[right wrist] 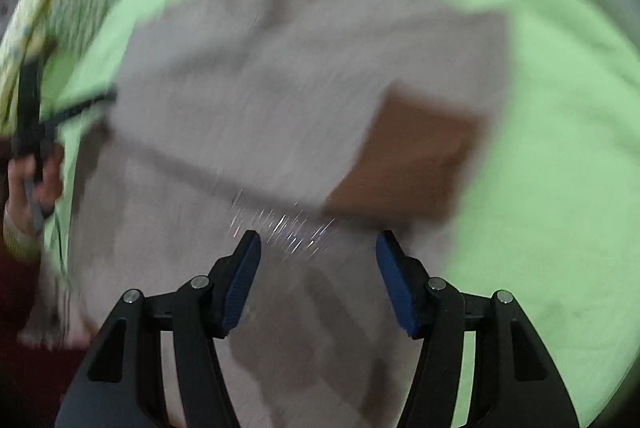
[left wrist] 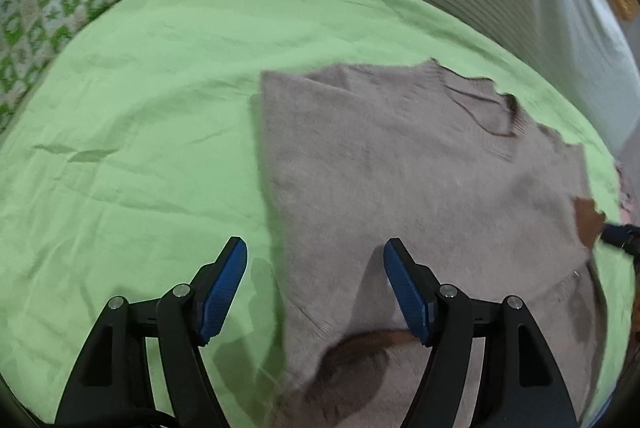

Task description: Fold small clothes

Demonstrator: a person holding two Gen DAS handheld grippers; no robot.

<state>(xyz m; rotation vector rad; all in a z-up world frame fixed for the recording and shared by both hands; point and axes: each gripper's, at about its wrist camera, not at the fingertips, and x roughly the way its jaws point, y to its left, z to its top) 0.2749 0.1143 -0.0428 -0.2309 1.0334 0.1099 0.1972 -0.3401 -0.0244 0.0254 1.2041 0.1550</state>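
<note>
On the green sheet [left wrist: 140,100] a grey-brown sweater [left wrist: 400,168] is spread flat (a brown patch [right wrist: 408,152], perhaps a label, is blurred). Above it the left gripper [left wrist: 316,284] and right gripper [right wrist: 318,280] are held with jaws apart, nothing grasped.

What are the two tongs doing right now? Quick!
Left tongs: open, holding nothing, above the edge of the grey-brown sweater.
Right tongs: open, holding nothing, above the sweater.
</note>
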